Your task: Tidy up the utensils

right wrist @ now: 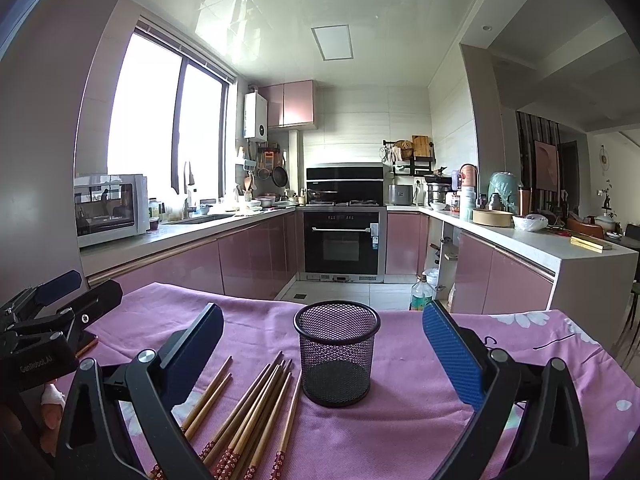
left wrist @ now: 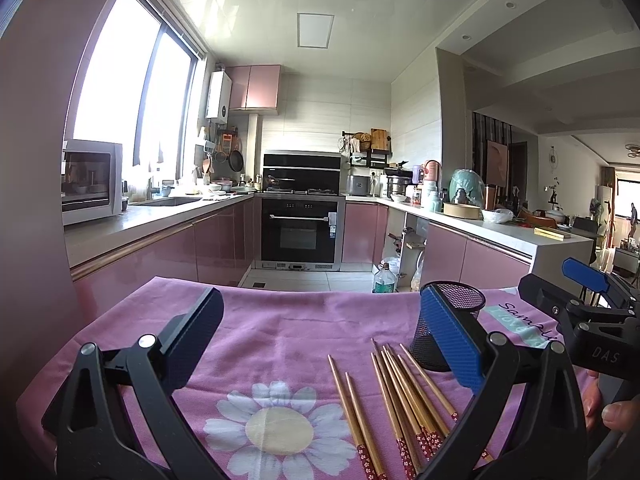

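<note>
Several wooden chopsticks [left wrist: 400, 400] with red patterned ends lie loose on the pink flowered cloth [left wrist: 280, 320], side by side. A black mesh cup [left wrist: 444, 328] stands upright and empty just to their right. My left gripper [left wrist: 324, 336] is open and empty, held above the cloth over the chopsticks. In the right wrist view the chopsticks [right wrist: 252, 412] lie left of the mesh cup [right wrist: 337, 352]. My right gripper [right wrist: 324, 344] is open and empty, with the cup between its fingers' line of sight. Each gripper shows at the other view's edge.
The cloth-covered table [right wrist: 540, 360] stands in a kitchen with pink cabinets. A green bottle [right wrist: 421, 294] stands on the floor beyond the table's far edge. An oven [right wrist: 342, 240] and counters lie far behind.
</note>
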The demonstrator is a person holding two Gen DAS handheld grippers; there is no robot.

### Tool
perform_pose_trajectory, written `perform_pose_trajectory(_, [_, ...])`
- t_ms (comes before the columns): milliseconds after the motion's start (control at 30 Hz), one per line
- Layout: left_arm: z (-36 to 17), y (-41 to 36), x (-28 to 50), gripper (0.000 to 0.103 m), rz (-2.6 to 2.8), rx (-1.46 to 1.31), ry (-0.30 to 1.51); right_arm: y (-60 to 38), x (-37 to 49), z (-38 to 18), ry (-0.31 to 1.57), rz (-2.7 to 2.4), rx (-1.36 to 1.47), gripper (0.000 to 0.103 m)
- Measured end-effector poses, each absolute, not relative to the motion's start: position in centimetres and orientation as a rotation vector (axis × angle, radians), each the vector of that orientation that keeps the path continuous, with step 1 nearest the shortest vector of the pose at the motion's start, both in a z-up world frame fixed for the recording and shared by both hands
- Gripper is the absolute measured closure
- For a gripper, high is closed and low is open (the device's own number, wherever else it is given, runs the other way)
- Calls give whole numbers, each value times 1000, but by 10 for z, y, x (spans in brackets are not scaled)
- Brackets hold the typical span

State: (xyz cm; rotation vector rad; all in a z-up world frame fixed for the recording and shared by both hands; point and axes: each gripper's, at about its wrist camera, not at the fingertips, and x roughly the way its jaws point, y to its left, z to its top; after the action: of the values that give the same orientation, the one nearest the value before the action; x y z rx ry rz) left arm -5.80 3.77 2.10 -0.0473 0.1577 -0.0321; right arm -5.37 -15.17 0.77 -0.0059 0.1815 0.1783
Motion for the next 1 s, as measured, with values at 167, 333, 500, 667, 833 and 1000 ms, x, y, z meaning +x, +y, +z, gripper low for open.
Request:
perform_pose_trajectory(167, [21,37,-58,6,-35,-49,157,-151,-53,8,181,178,-7,6])
perform_pose_trajectory(333, [21,37,-57,6,-33,-47,156,-151,-54,8,178,177,-4,7])
perform_pose_trajectory(500, [21,37,-57,6,-34,-48,155,-151,-54,9,177,177,-6,7])
perform_pose_trajectory(667, [21,37,-57,6,-34,-49,157,-150,-55,9,176,178,-5,7])
perform_pose_trajectory(833, [21,37,-57,6,-34,-49,156,-150,-55,11,173,177,-5,7])
perform_pose_trajectory(1000, [21,37,-58,6,-35,-48,155,-151,-54,11,174,177,-2,7])
